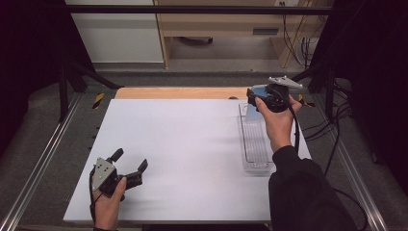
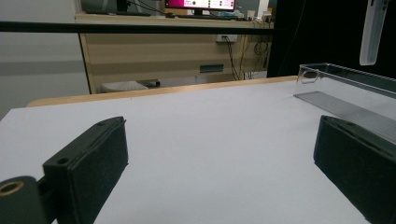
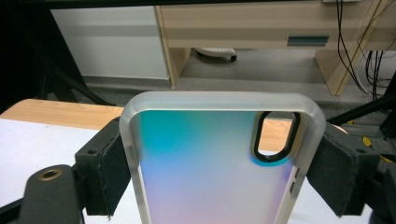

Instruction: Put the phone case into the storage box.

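An iridescent phone case [image 3: 210, 172] with a frosted rim and an oval camera cutout stands between the jaws of my right gripper [image 3: 222, 154], which is shut on its two long edges. From above, the right gripper [image 1: 256, 97] holds the blue-tinted case [image 1: 252, 114] over the far end of a clear plastic tray [image 1: 255, 166]. My left gripper [image 1: 130, 160] rests near the front left of the white board, open with nothing in it. In the left gripper view its jaws [image 2: 219, 154] stand wide apart, and the case [image 2: 373, 28] hangs above the tray [image 2: 345, 79].
The white board [image 1: 183, 149] covers the table, with a wooden strip [image 1: 178, 92] along its far edge. Metal rails [image 1: 43, 159] run down both sides. Desks and hanging cables stand beyond the table.
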`<state>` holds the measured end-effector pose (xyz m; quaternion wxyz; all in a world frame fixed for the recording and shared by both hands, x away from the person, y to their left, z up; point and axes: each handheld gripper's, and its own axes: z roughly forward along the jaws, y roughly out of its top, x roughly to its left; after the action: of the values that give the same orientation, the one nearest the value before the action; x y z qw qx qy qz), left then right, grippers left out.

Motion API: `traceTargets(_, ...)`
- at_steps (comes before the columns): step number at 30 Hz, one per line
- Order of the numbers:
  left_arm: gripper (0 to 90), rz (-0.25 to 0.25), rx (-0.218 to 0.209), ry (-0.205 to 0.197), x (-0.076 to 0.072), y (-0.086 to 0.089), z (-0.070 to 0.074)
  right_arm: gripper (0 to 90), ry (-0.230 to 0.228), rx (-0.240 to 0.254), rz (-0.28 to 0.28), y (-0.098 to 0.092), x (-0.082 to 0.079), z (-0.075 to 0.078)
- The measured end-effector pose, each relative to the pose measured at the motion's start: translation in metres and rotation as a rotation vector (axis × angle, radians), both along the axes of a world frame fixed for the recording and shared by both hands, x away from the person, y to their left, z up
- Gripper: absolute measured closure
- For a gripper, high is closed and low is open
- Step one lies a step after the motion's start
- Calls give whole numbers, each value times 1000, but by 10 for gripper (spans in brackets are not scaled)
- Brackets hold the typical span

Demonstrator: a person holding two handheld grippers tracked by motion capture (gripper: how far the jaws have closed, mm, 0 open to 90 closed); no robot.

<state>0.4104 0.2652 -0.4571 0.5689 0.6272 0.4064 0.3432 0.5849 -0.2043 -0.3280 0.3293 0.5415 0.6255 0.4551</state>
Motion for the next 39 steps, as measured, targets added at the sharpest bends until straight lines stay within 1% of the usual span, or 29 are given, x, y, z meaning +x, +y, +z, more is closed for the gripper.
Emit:
traceTargets(3,24,-2,2,2,1,0,0,177,20,13,-4,-1,7,-7)
traceTargets(7,25,-2,2,-1,0,-1,0,177,35,18,-20,-1,17,-13)
traceTargets(9,25,-2,0,0,1,0,0,177,41,10,-30,-2,20,-17)
traceTargets(14,25,-4,1,0,1,0,0,177,54,11,-37,-4,24,-21)
traceTargets(16,25,-5,-1,-2,1,0,0,177,60,34,-34,-5,25,-22)
traceTargets(18,25,-10,5,-5,0,0,0,177,61,27,-37,-5,26,-22)
traceTargets(21,24,-11,-1,-12,0,-1,1,177,63,18,-36,-3,28,-24)
traceTargets(25,23,-14,-3,-10,0,-2,0,177,68,12,-31,0,30,-28)
traceTargets(27,22,-19,4,-12,0,-3,0,177,72,20,-29,1,31,-29)
traceTargets(29,22,-22,9,-10,-1,-4,0,177,74,13,-31,2,32,-30)
traceTargets(32,22,-24,7,-15,-1,-5,1,177,83,11,-37,2,33,-32)
traceTargets(35,22,-25,9,-13,-1,-6,0,177,83,5,-40,3,34,-34)
traceTargets(37,22,-31,20,-19,0,-7,0,177,82,-5,-41,5,36,-35)
traceTargets(39,22,-29,17,-19,0,-7,0,177,82,-13,-45,6,38,-37)
